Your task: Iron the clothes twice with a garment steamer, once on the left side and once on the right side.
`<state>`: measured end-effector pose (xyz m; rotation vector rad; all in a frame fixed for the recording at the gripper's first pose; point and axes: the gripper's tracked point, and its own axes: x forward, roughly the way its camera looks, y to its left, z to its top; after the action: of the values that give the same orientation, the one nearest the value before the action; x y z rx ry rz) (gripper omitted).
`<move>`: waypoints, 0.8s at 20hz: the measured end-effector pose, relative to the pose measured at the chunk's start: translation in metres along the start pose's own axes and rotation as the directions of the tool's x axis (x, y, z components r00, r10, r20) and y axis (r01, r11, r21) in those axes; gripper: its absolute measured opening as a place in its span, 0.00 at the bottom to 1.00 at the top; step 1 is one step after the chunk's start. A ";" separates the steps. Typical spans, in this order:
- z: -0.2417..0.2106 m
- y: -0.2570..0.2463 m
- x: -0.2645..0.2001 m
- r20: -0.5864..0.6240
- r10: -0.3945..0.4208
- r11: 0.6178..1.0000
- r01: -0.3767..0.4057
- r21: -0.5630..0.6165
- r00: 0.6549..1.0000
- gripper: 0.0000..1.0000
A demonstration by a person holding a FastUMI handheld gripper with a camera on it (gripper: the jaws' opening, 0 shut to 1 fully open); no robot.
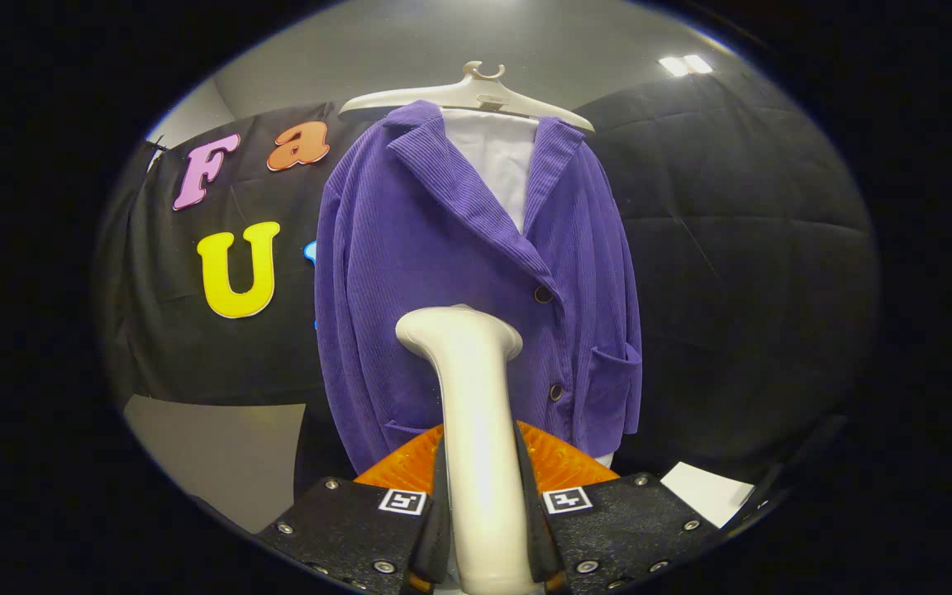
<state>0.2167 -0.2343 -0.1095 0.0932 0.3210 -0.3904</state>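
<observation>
Jacket (443,240) was purple ribbed corduroy cloth, matt. Steamer (476,430) body was smooth cream plastic, slight gloss. Gripper (483,529) fingers (439,529) were black, matt, pressed on steamer handle; its plates looked grainy. Hanger (468,95) was smooth pale plastic.

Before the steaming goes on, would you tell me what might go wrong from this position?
The gripper is shut on the smooth white garment steamer, whose rounded handle might slip or twist between the fingers. The purple corduroy jacket hangs loosely on a white plastic hanger, so pressure could swing it away. The steamer head sits near a dark button, which might snag.
</observation>
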 end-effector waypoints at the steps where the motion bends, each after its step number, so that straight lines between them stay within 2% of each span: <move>1: -0.008 -0.003 0.000 -0.016 -0.003 1.000 0.003 -0.001 1.000 0.37; 16: -0.070 -0.020 0.006 -0.100 -0.003 1.000 0.003 0.006 0.995 0.37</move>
<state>0.1936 -0.2444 -0.1783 0.1184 0.4189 -0.3902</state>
